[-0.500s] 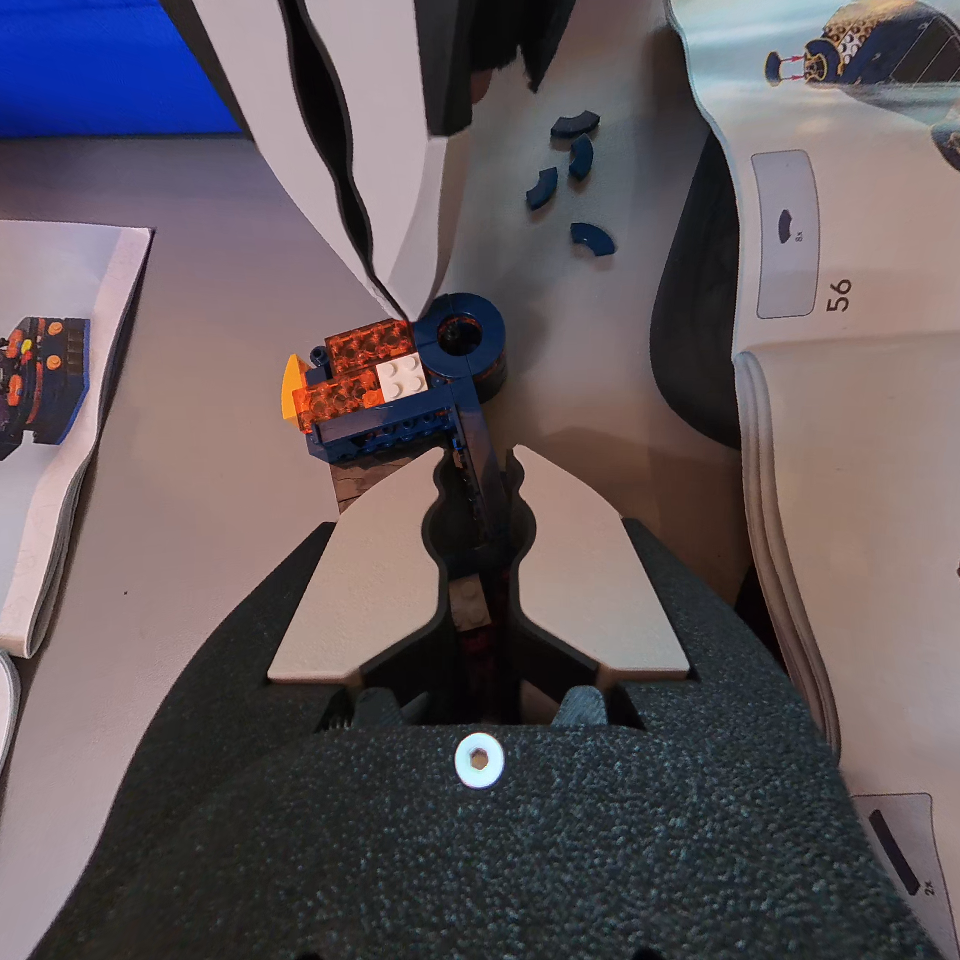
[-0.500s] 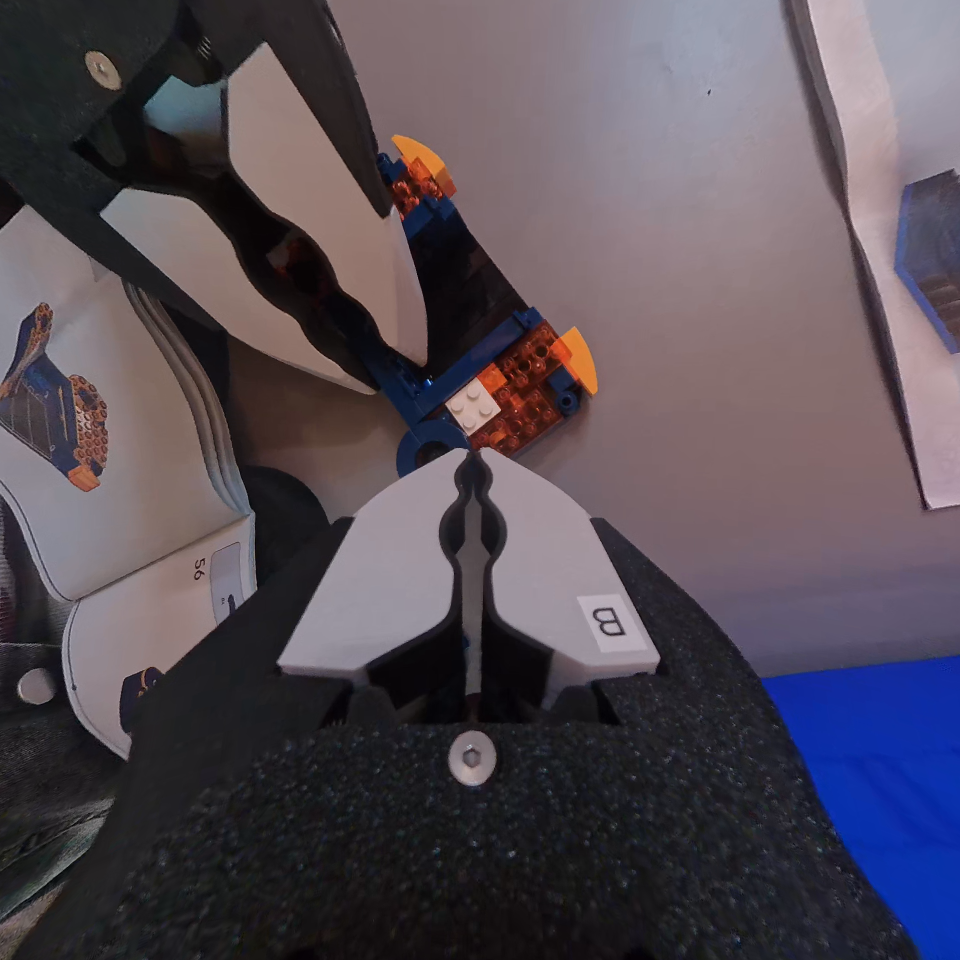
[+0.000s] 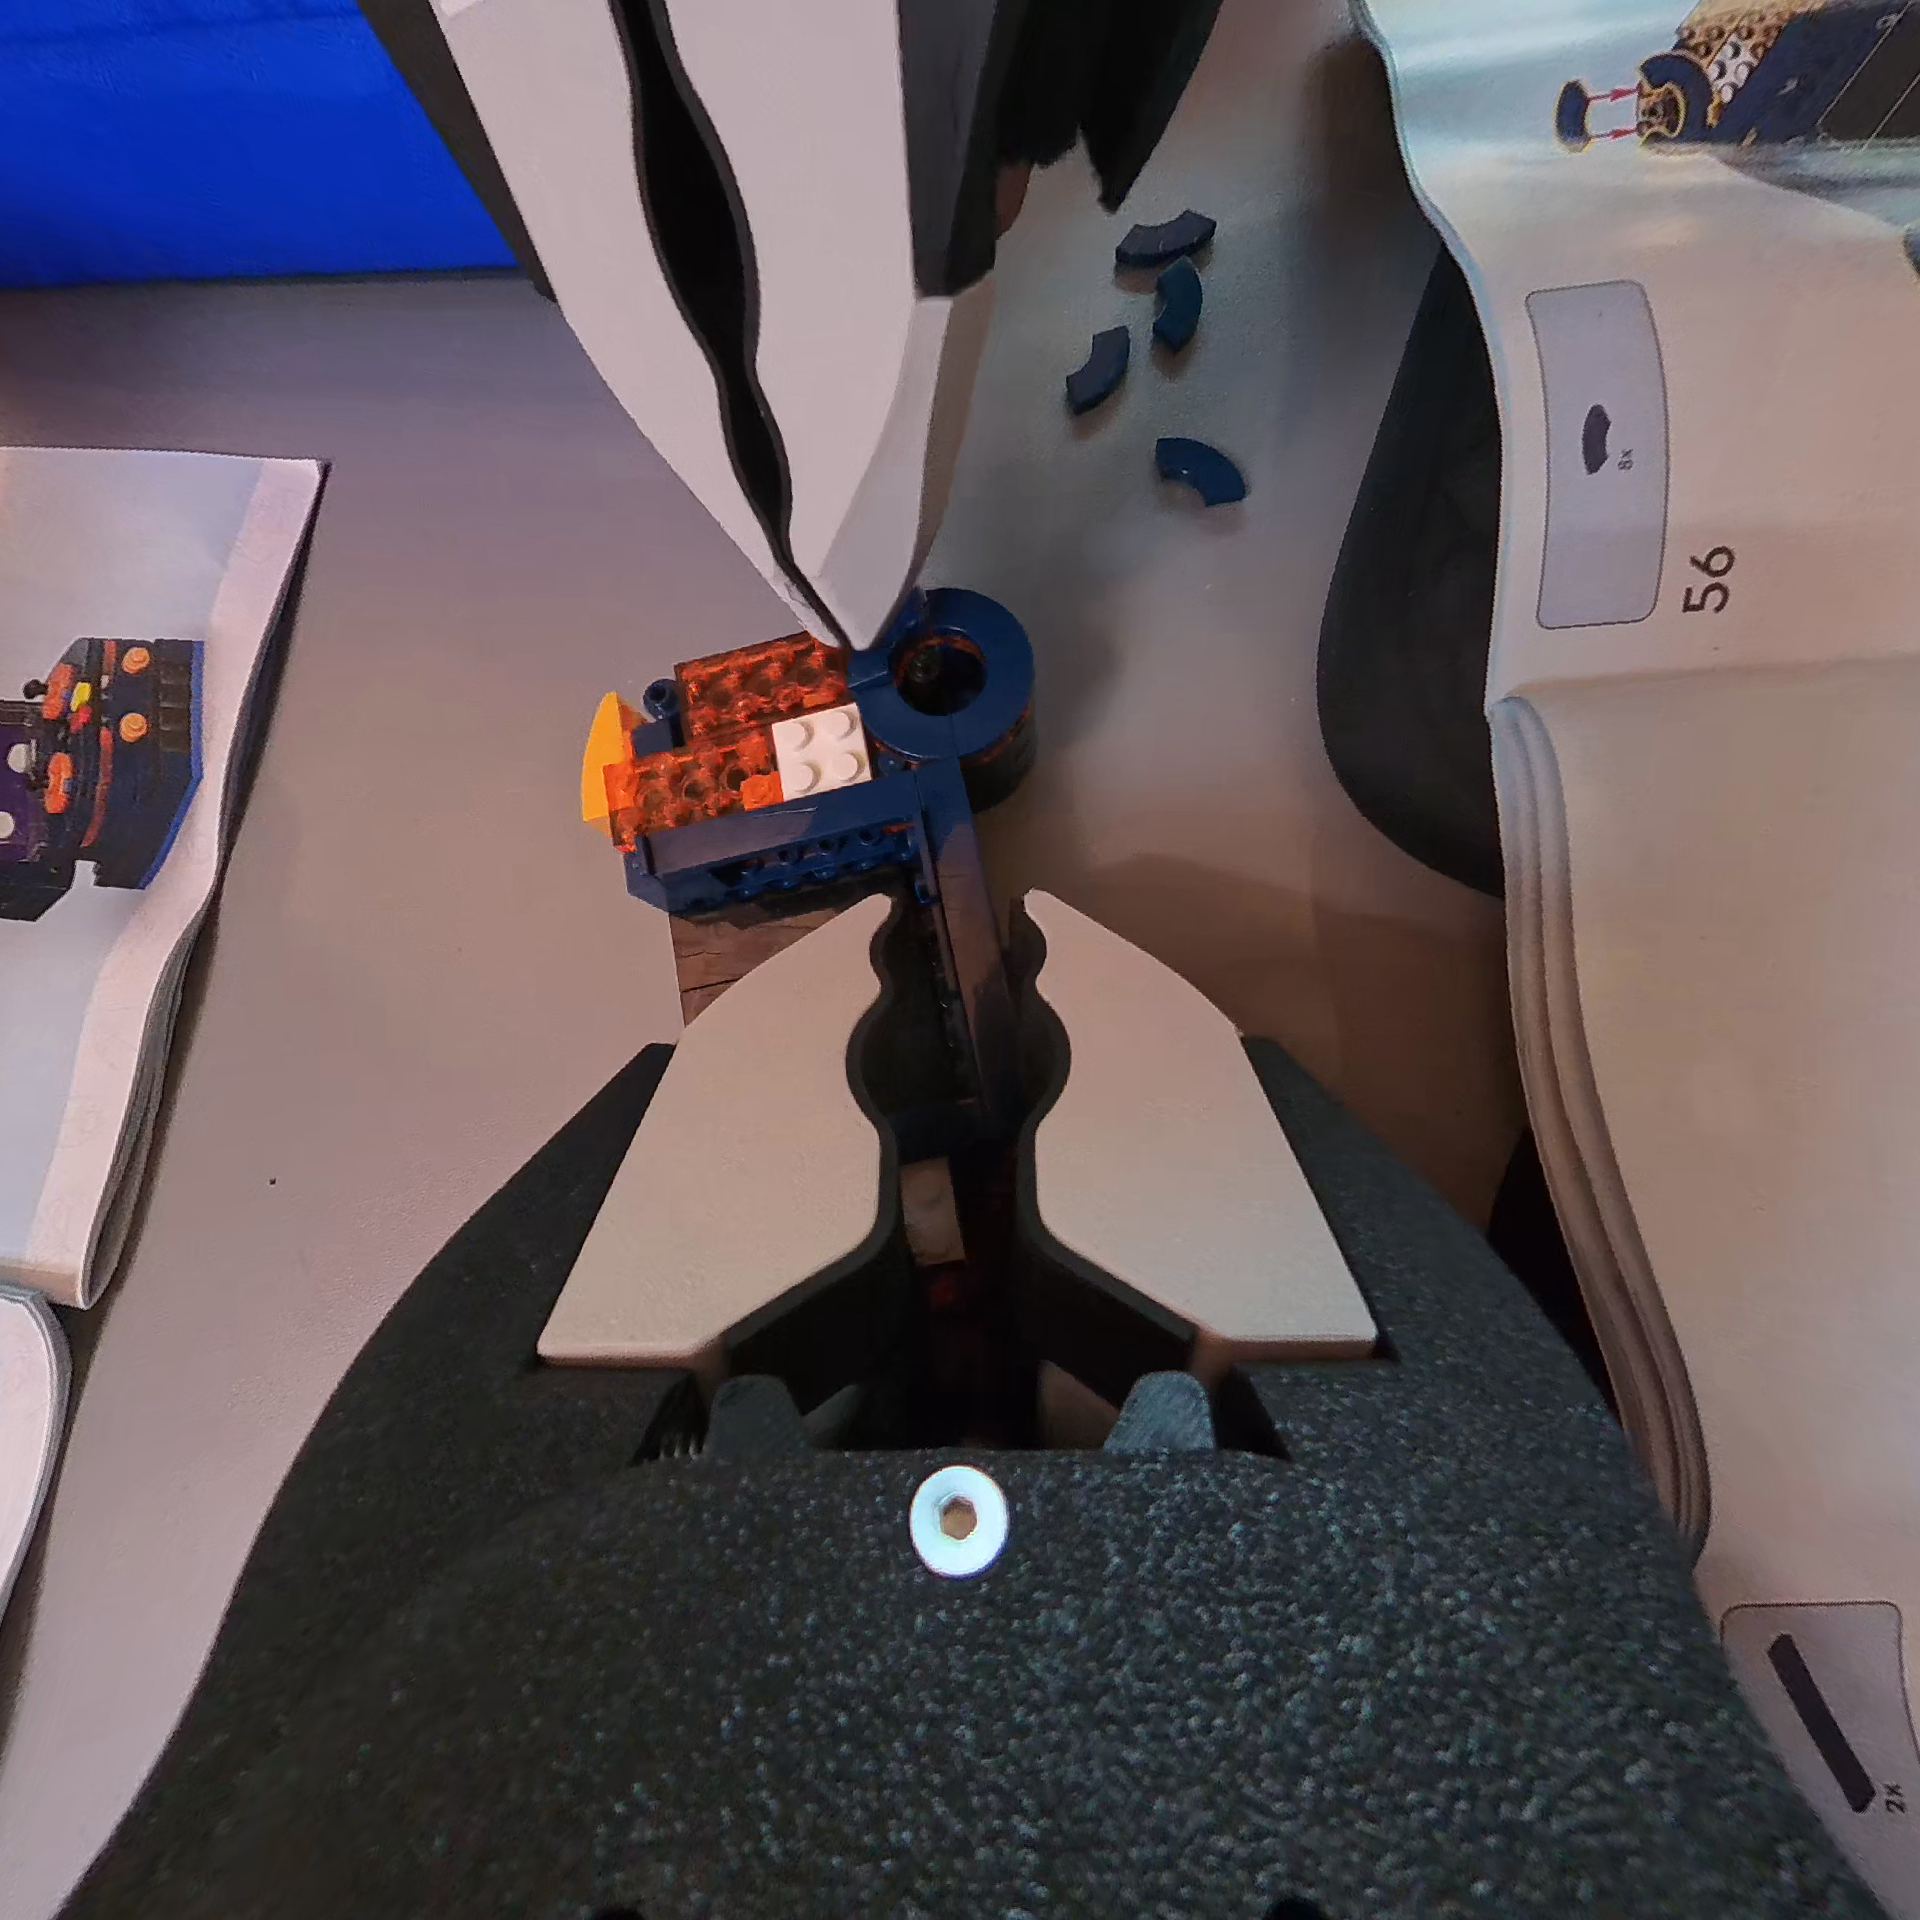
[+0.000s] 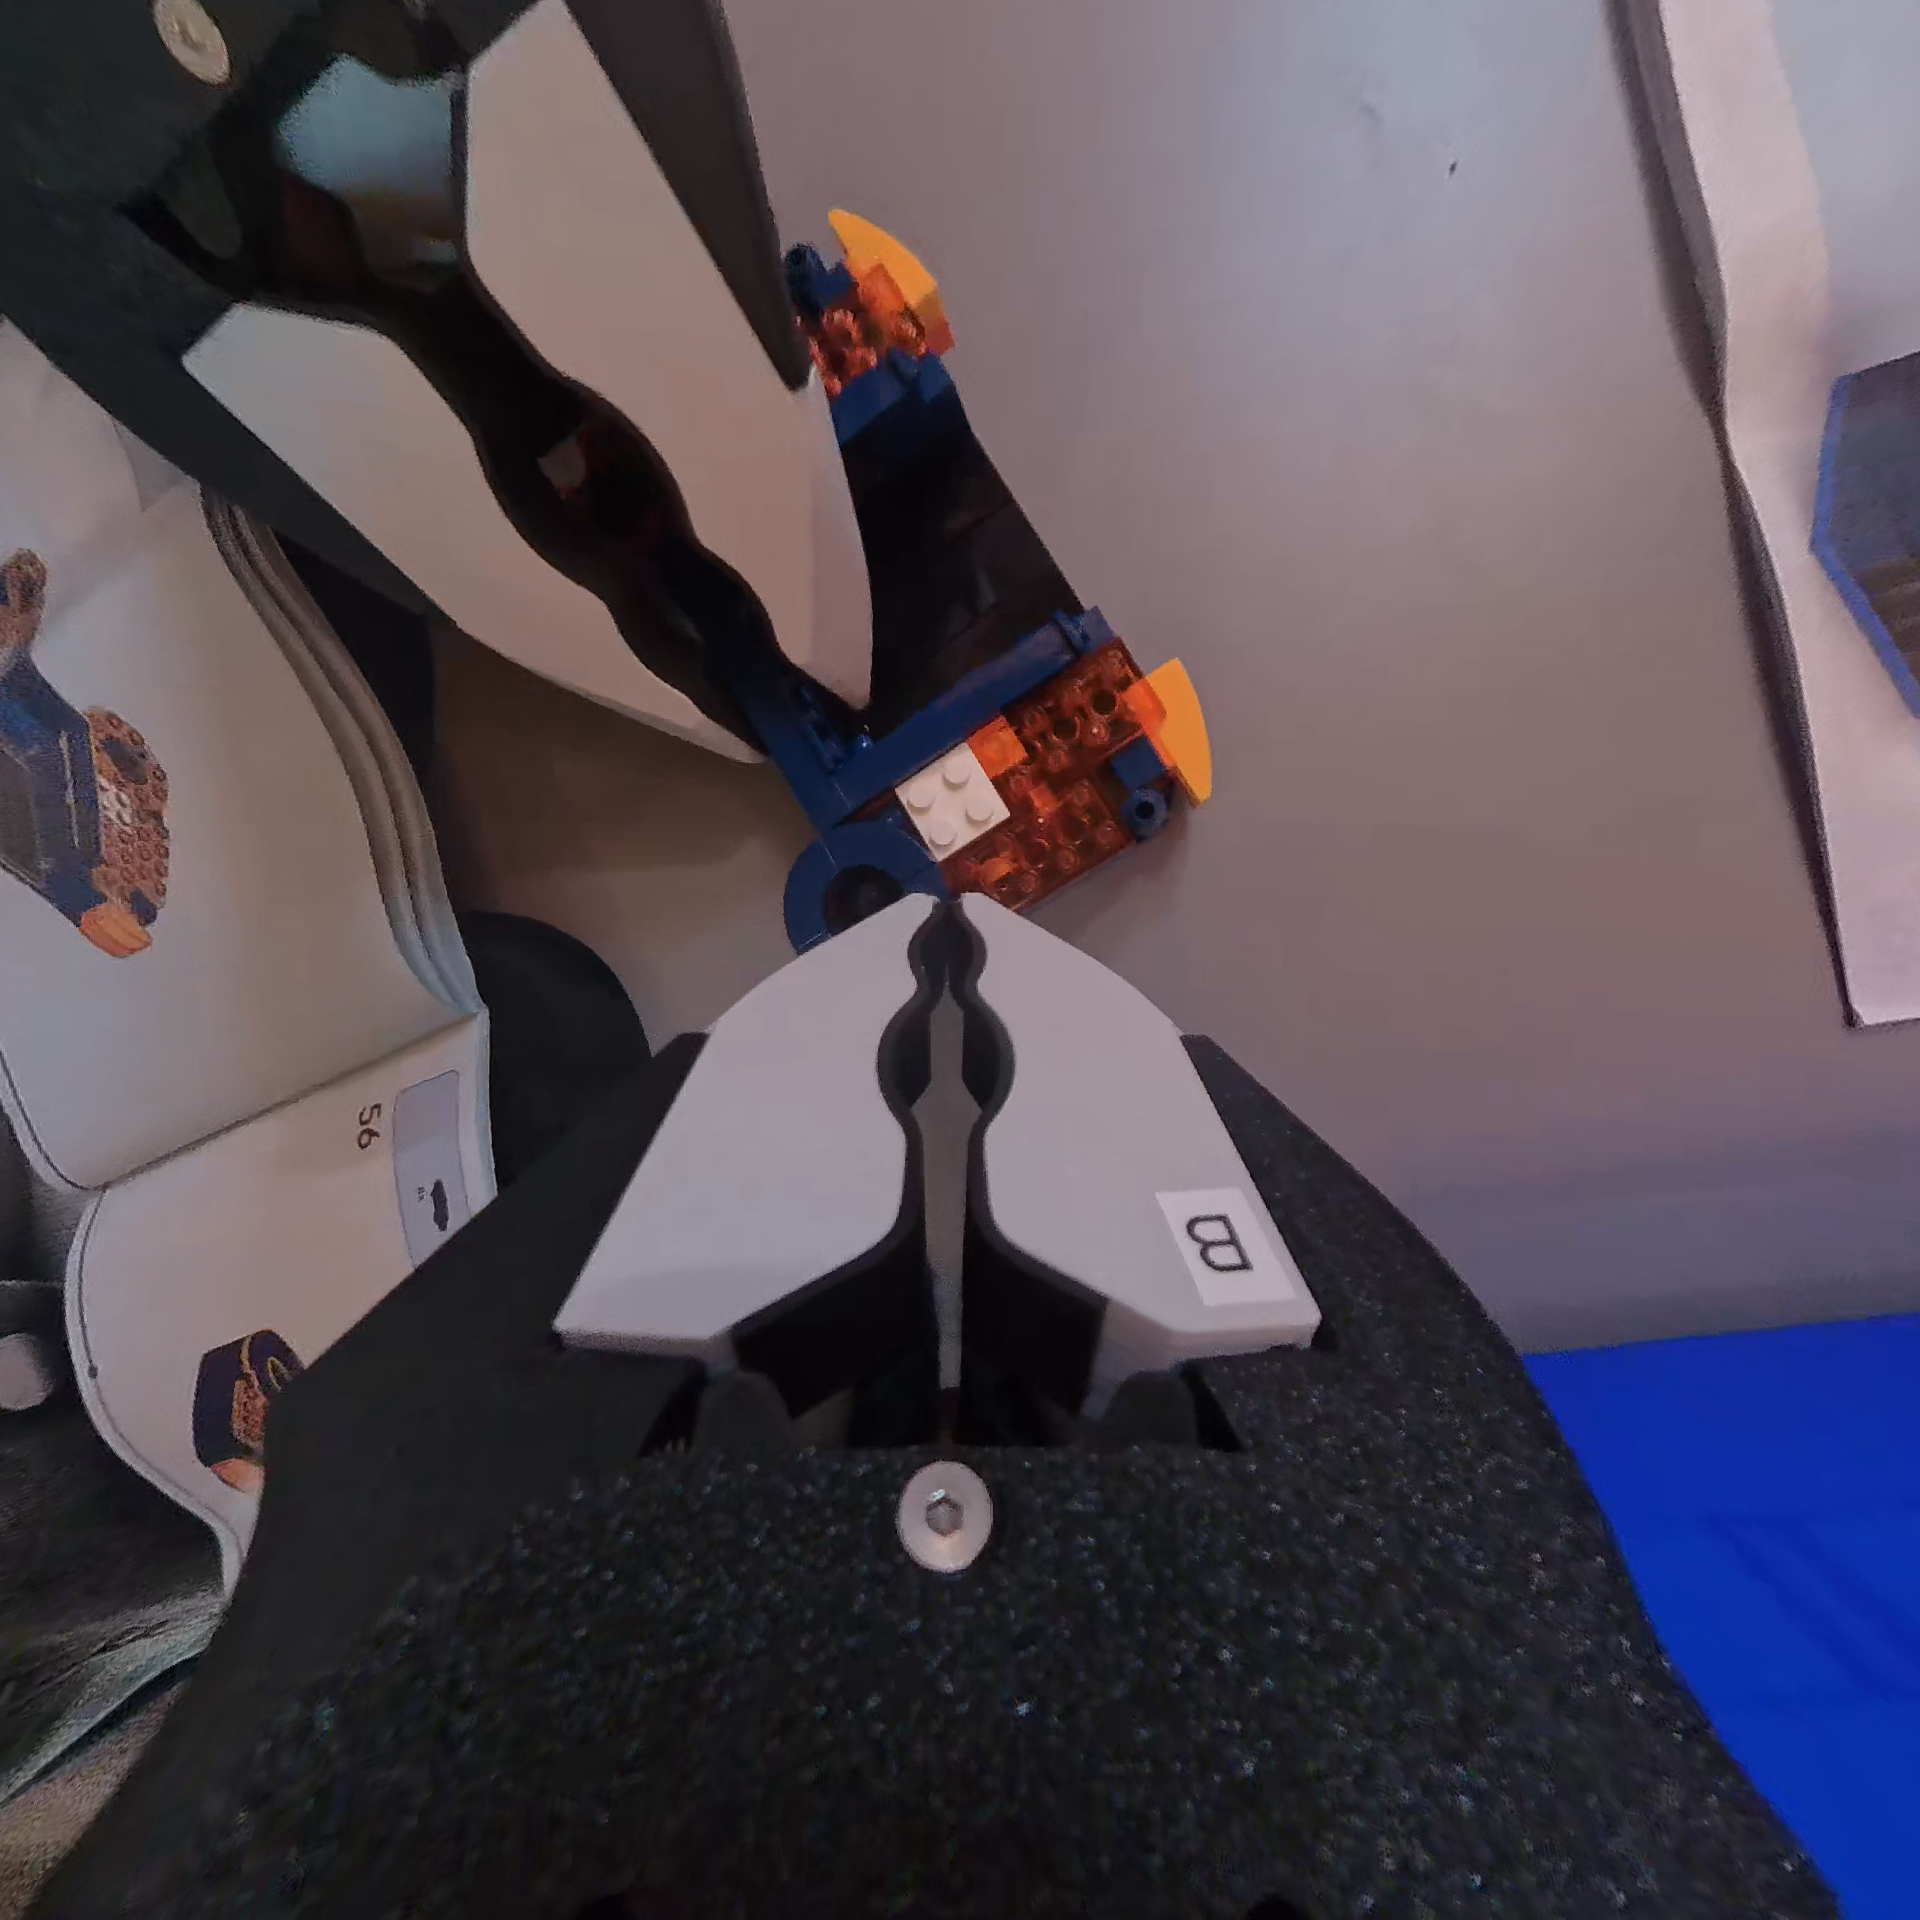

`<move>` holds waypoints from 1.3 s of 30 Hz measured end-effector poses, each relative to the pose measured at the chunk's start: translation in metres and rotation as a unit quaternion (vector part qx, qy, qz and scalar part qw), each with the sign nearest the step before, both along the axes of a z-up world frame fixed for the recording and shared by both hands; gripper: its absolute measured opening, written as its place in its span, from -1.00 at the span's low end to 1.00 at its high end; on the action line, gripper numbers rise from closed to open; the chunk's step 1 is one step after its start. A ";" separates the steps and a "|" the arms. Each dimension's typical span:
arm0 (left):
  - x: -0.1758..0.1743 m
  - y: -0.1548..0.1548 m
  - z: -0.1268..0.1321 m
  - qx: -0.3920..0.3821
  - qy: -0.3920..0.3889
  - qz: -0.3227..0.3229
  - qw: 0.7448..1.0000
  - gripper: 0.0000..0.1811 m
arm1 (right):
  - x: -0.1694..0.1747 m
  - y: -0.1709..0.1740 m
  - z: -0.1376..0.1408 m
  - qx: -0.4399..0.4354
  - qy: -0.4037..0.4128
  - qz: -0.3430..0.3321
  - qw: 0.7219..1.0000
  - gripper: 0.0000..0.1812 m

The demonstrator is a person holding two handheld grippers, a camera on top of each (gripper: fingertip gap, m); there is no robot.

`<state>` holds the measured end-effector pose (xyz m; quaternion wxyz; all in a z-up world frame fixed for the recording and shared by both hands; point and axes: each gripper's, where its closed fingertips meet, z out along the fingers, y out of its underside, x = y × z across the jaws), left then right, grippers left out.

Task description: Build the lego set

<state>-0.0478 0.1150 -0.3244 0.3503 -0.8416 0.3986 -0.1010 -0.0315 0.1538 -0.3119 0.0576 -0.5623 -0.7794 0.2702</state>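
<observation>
The left tool (image 3: 951, 935) grips the lego model (image 3: 790, 769) by its dark blue beam, which runs back between the two pale fingers. The model sits near the middle of the grey counter (image 3: 436, 935), with clear orange bricks, a white four-stud plate, a yellow curved piece at its left end and a dark blue ring (image 3: 951, 675) at its far right corner. In the right wrist view the same model (image 4: 997, 790) shows a second orange and yellow end farther off, joined by a black curved panel.

The right tool (image 4: 948, 914) is closed, its fingertips meeting with nothing visible between them, and the tips touch the model just where the ring meets the orange bricks. In the left wrist view it (image 3: 852, 623) comes down from the far side onto that spot.

Four loose dark blue curved tiles (image 3: 1153, 332) lie on the counter beyond the model, to the right. An open instruction booklet (image 3: 1714, 831) lies along the right side, and another booklet (image 3: 135, 831) lies on the left. A blue surface (image 3: 208, 135) shows at the far left beyond the counter.
</observation>
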 end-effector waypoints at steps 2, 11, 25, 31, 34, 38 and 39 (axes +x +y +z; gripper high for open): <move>0.000 0.000 0.000 0.001 0.002 0.000 1.000 -0.80 | 0.000 -0.001 0.000 0.009 0.001 0.007 1.000 -1.00; 0.003 0.005 0.012 0.037 -0.011 -0.006 0.999 -0.82 | 0.001 -0.005 0.006 0.005 0.039 0.033 0.999 -1.00; 0.007 0.008 0.008 0.011 0.001 -0.017 1.000 -0.84 | -0.001 -0.001 0.010 0.090 0.276 -0.017 0.957 -1.00; 0.007 0.008 0.000 -0.002 0.020 -0.011 1.000 -0.84 | 0.001 -0.002 0.006 0.064 0.295 -0.020 0.953 -1.00; 0.007 0.009 0.000 -0.012 0.013 -0.002 1.000 -0.86 | 0.002 -0.004 0.006 0.062 0.309 -0.017 0.949 -1.00; 0.007 0.009 -0.001 -0.023 0.005 0.004 1.000 -0.86 | 0.003 -0.005 0.007 0.102 0.334 0.000 0.937 -1.00; 0.007 0.009 -0.001 -0.025 0.005 0.006 1.000 -0.86 | 0.003 -0.006 0.007 0.114 0.341 0.006 0.933 -1.00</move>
